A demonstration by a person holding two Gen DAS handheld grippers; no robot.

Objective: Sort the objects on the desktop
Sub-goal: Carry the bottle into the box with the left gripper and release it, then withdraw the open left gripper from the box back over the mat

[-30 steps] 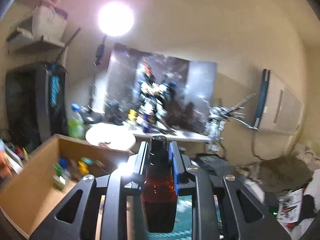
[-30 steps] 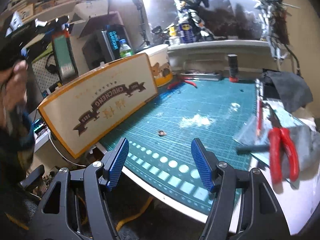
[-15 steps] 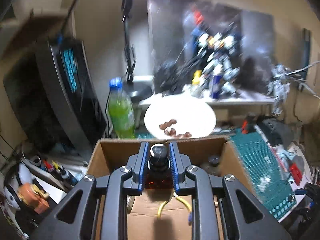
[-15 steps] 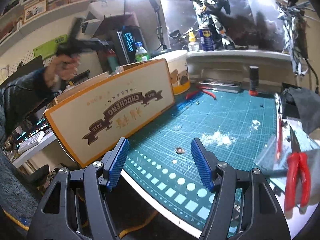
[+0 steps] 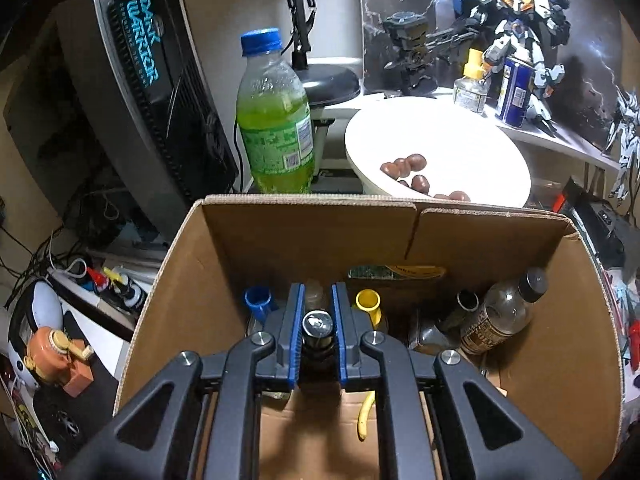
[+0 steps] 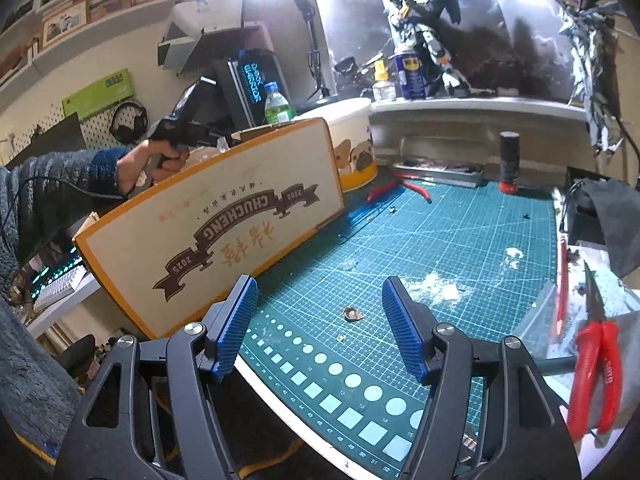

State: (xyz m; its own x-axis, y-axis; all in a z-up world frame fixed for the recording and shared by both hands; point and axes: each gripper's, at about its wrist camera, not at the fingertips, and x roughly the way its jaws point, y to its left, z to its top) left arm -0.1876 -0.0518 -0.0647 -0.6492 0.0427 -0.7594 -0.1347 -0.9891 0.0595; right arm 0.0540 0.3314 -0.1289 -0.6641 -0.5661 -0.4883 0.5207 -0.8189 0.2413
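Now, left wrist view, far left: a dark ribbed device [image 5: 160, 92] with glowing cyan lettering stands outside the box.
Green drink: a clear plastic bottle of green liquid with a blue cap [image 5: 274, 116] stands upright just behind the box's far wall.
White bowl: a round white bowl [image 5: 460, 136] holding a few brown rounded pieces sits right of the green bottle, also behind the box.
Box: an open brown cardboard box [image 5: 304, 232] fills the lower part of the view; the left gripper points down into it.
Box contents: a blue-capped item [image 5: 259, 300] and a yellow-capped item [image 5: 368, 300] stand by the far wall; a clear plastic bottle with a black cap [image 5: 502, 312] leans in the right corner.
Left gripper [image 5: 317, 326]: its blue-padded jaws have just been closing and stand clamped on a small dark bottle with a shiny round cap [image 5: 317, 325], held over the box floor; whether the bottle touches the floor I cannot tell.
Right wrist view, left: a hand in a dark knit sleeve [image 6: 160, 156] holds the other tool above the box's printed outer wall [image 6: 224, 228].
Mat: a green gridded cutting mat [image 6: 460, 236] lies right of the box, with small scraps scattered on it.
Right gripper [image 6: 320, 326]: jaws apart, nothing between the pads, above the mat's near edge.
Far right: red-handled pliers [image 6: 596, 372] lie beside the mat.
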